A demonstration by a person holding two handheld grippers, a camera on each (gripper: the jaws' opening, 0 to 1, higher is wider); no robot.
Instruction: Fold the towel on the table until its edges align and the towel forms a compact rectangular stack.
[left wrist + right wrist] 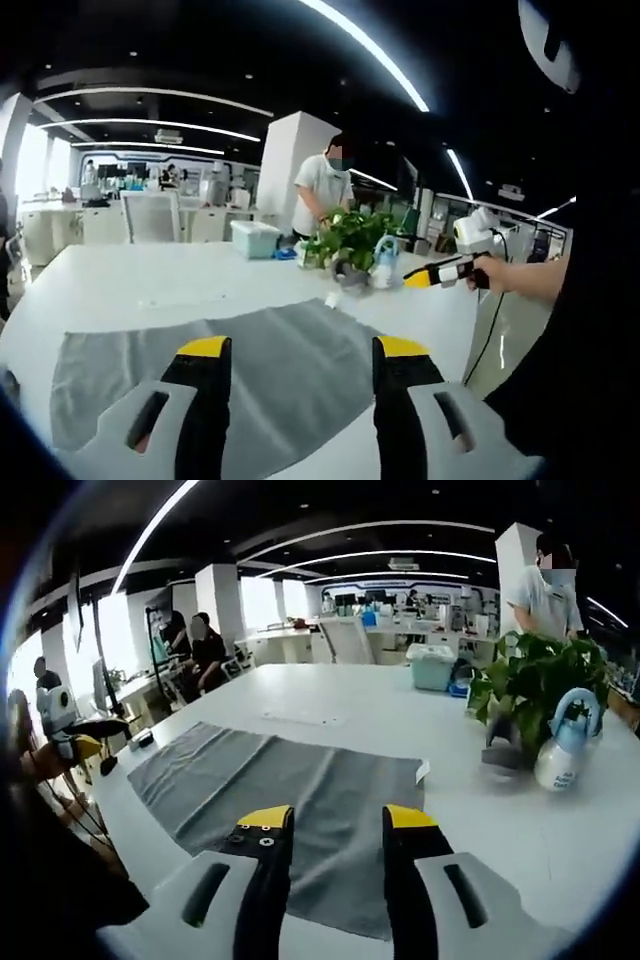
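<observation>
Flat grey rectangular towel (240,375) (290,795) spread unfolded on white bench (150,275) (520,830). Left tongs (303,348) and right tongs (339,816) both above it, jaws apart, empty. Potted green plant (530,685) nearby.

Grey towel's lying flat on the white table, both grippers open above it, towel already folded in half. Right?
Not folded. The grey towel lies spread out in a single layer on the white table, as the right gripper view shows. The rest holds: left gripper and right gripper are both open above it.
</observation>
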